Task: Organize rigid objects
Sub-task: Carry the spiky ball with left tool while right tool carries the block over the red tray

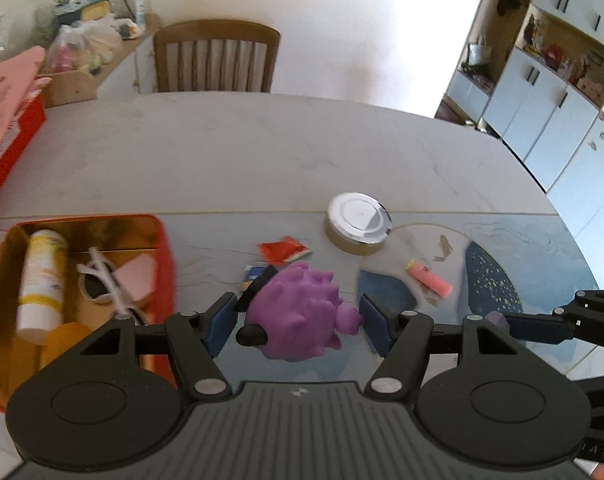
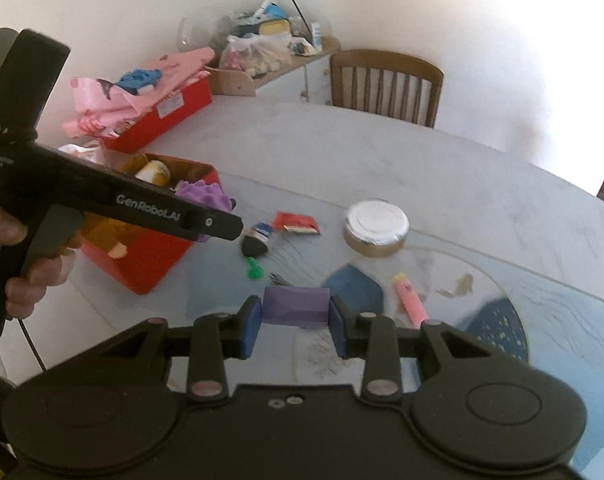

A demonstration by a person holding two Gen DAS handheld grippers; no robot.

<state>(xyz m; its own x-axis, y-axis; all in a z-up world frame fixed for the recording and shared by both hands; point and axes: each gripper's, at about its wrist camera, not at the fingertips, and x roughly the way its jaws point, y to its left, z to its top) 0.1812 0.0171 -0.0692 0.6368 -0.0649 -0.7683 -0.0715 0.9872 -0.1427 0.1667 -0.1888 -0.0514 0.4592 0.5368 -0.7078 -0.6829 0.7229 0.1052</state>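
Note:
My left gripper point(image 1: 299, 322) is shut on a purple spiky toy point(image 1: 297, 316) with black feet, held above the table just right of the red tin box point(image 1: 163, 240). The toy also shows in the right wrist view point(image 2: 203, 196) over the box point(image 2: 141, 264). The box holds a white and yellow bottle point(image 1: 41, 276), white sunglasses point(image 1: 101, 280) and a pink piece point(image 1: 135, 276). My right gripper point(image 2: 295, 322) is shut on a purple faceted block point(image 2: 295, 305), held above the table. In the left wrist view the right gripper's fingers point(image 1: 536, 326) reach in from the right.
On the table lie a round silver-lidded tin point(image 2: 376, 226), a red packet point(image 2: 297, 224), a pink tube point(image 2: 412, 302), a small blue figure point(image 2: 255, 240) and a green piece point(image 2: 255, 270). A second red box point(image 2: 161, 112) with pink paper stands further back. A wooden chair point(image 2: 386, 84) stands behind the table.

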